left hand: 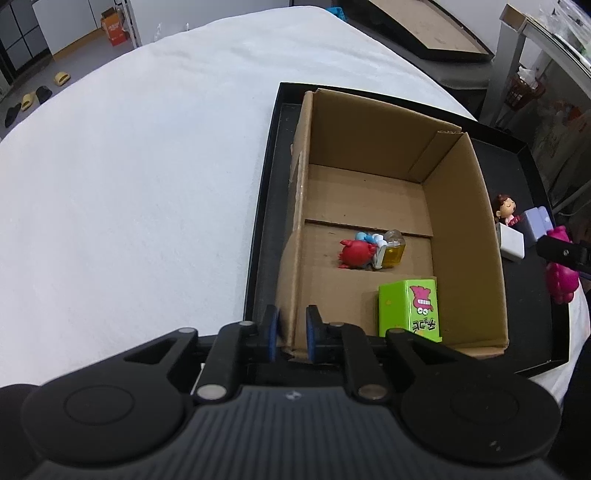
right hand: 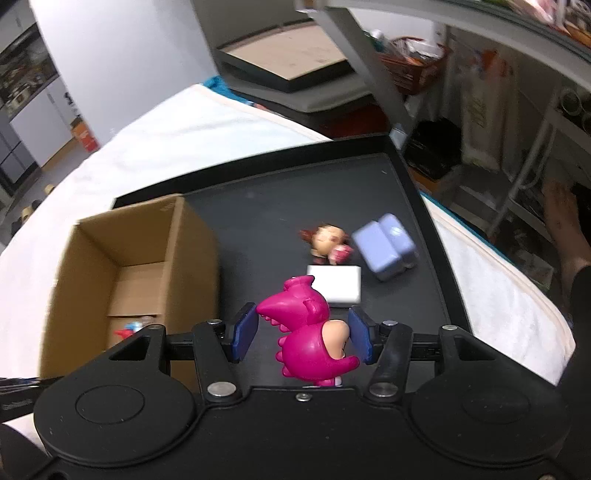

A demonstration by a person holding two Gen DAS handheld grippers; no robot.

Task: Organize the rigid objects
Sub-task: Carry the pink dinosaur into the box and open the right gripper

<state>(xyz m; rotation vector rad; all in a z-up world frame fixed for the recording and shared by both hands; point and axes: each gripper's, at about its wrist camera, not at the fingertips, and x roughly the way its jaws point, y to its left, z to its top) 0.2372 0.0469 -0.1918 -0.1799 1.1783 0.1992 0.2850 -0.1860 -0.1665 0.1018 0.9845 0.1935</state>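
Note:
A cardboard box (left hand: 461, 236) stands in a black tray (left hand: 264, 206). In it lie a red crab toy (left hand: 354, 254), a blue toy (left hand: 365, 237), a small yellow bottle (left hand: 393, 251) and a green carton (left hand: 413, 308). My left gripper (left hand: 291, 332) is shut on the box's near left wall. In the right wrist view, my right gripper (right hand: 303, 338) is open around a magenta dinosaur figure (right hand: 306, 332), its pads apart from it. Beyond stand a white block (right hand: 338, 286), a girl figurine (right hand: 327, 242) and a lilac block (right hand: 388, 247). The box (right hand: 147, 236) is to the left.
The tray (right hand: 424, 221) lies on a white cloth-covered table (left hand: 129, 166). A grey frame post (right hand: 369, 74) and cluttered shelves stand beyond the tray's far right corner. A flat board (left hand: 424, 29) lies past the table's far edge.

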